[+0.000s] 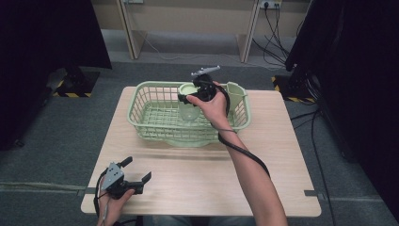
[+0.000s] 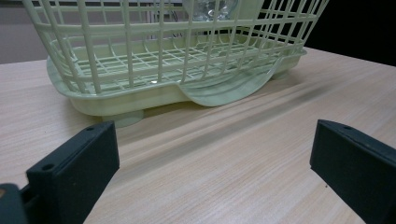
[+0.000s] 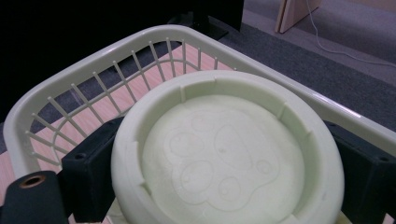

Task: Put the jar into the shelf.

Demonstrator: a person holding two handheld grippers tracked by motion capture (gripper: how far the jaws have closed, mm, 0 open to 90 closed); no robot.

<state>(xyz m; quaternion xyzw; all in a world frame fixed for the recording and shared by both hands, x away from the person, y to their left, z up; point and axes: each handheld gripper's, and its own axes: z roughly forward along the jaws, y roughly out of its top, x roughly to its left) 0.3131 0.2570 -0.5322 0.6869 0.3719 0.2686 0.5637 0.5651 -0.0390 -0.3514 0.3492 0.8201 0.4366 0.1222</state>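
1. Over the back right part of the green basket (image 1: pixel 141 106), the right gripper (image 1: pixel 194 96) has a jar (image 1: pixel 189 112) clamped by its lid (image 3: pixel 224 156), one black jaw on each side of the rim, so it's closed onto it pretty snugly.
2. Jar sits inside the basket, upright, directly under the gripper. Can't tell whether its bottom is touching the basket floor or hanging just above it.
3. Looks-wise: clear glass body, pale green round lid with a paw print pressed into the top and little notches around the raised edge.
4. Left gripper (image 1: pixel 139 173) is down at the near left corner of the bench (image 1: pixel 282 155), well apart from the basket, jaws spread wide with nothing between them.
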